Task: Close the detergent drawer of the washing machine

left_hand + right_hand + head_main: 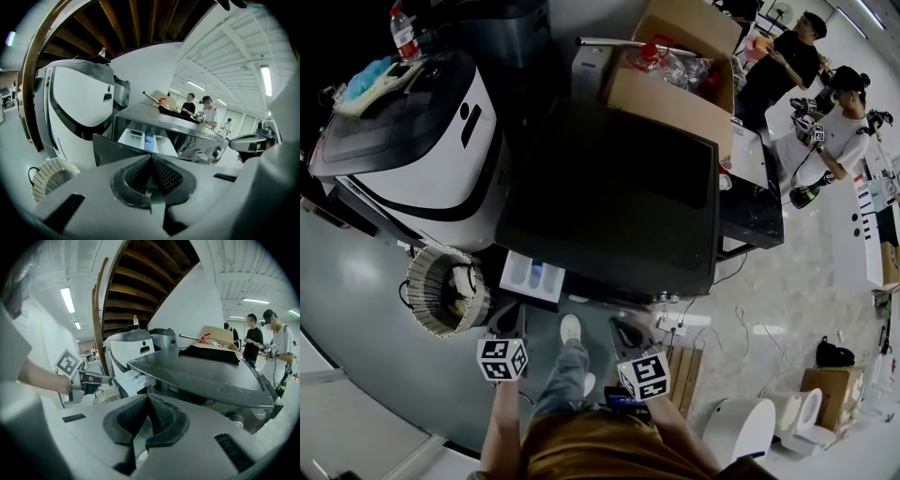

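Washing machine (609, 192): dark flat top, centre of the floor, a dark cloth lying at its far edge.

Detergent drawer (532, 277): white, with a blue insert. It stands pulled out at the machine's near left corner, its compartments open to view.

Left gripper (506, 323): held just near the open drawer and pointing at it, apart from it. Its fingers are pressed together with nothing between them.

Right gripper (626, 336): held to the right of the left one, facing the machine's front. Its fingers are also pressed together and empty.

White appliance (403, 141): left of the machine, with a plastic bottle (405, 36) on top.

Round ribbed coil (441, 291): on the floor, left of the drawer.

Cardboard box (675, 75): open, at the machine's far side.

Two people (825, 103): standing far right.
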Available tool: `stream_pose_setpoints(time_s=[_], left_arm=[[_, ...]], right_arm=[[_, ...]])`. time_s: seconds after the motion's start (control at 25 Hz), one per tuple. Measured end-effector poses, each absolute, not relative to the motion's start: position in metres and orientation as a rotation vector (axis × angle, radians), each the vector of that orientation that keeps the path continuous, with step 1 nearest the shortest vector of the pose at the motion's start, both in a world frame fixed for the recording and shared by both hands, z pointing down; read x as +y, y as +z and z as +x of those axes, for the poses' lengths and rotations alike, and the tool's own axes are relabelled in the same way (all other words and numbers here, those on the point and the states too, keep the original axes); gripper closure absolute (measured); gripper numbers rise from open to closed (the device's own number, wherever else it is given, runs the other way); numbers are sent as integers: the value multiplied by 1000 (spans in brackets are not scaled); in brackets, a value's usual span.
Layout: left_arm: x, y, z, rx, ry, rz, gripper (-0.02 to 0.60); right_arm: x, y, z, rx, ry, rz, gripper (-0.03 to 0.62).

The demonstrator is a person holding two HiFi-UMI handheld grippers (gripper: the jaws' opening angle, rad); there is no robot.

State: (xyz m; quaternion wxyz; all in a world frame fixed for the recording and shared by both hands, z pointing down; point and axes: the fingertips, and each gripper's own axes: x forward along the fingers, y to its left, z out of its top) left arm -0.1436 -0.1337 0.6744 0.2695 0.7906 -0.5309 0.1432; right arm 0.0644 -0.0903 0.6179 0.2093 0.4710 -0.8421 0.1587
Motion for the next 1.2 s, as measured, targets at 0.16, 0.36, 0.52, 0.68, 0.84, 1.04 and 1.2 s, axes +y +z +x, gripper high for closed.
stream_pose_setpoints(time_s=[0.16, 0.36, 0.52, 0.68, 0.84, 1.04, 1.2], left_arm=[[-144, 674, -143, -1436, 383, 2126, 557], [-153, 672, -138, -1433, 383, 2125, 557], [-160, 674, -137, -1429, 385, 2129, 557], [-171, 673, -134, -1431, 383, 2137, 557], [-181, 672, -132, -1429, 372, 2141, 557], [-199, 671, -129, -1427, 360, 2141, 557], [-211, 671, -126, -1428, 367, 2147, 557]], right_arm=[[-94, 619, 66, -2338, 443, 1318, 582], [-102, 619, 72, -2333, 454, 1328, 582], [-110, 622, 71, -2336, 458, 1325, 582], [-118, 625, 69, -2338, 469, 1313, 582], [-126, 625, 68, -2343, 476, 1303, 582], [-140, 627, 72, -2342, 487, 1311, 582], [-149, 622, 73, -2335, 414, 1317, 582]])
